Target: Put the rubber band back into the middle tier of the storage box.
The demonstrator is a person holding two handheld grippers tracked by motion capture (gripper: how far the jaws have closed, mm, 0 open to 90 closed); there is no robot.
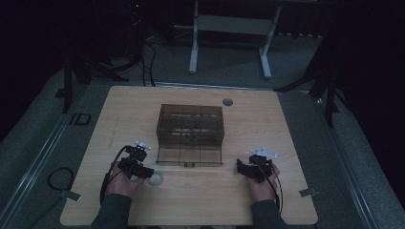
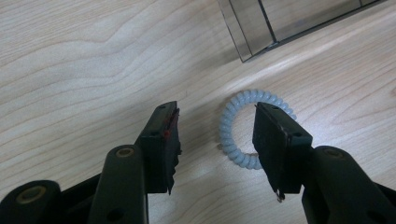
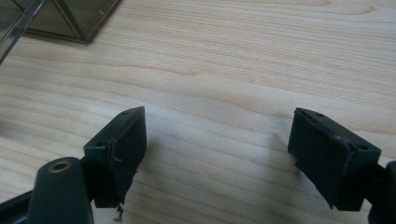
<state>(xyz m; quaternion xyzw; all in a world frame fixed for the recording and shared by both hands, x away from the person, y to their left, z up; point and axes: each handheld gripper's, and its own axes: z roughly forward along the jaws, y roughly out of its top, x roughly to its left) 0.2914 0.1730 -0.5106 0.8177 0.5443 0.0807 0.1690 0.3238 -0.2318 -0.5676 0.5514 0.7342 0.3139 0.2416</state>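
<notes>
Left gripper (image 2: 215, 135) spread wide and empty, the pale coil hair tie (image 2: 240, 126) lying flat on the table at centre frame beside its right-hand jaw, so straddle one coil strand squarely before pinching.

Wooden table (image 1: 200, 200) with a pale grain and rounded corners, standing on grey carpeted floor (image 1: 363, 157). A smoky transparent box (image 1: 190, 133) with inner dividers sits near the table's centre, its front panel folded down flat onto the wood. A pale coiled hair tie (image 2: 243, 128) (a closed spiral ring) lies flat just before the box's front left corner. A small round grey disc (image 1: 228, 101) sits near the far edge.
</notes>
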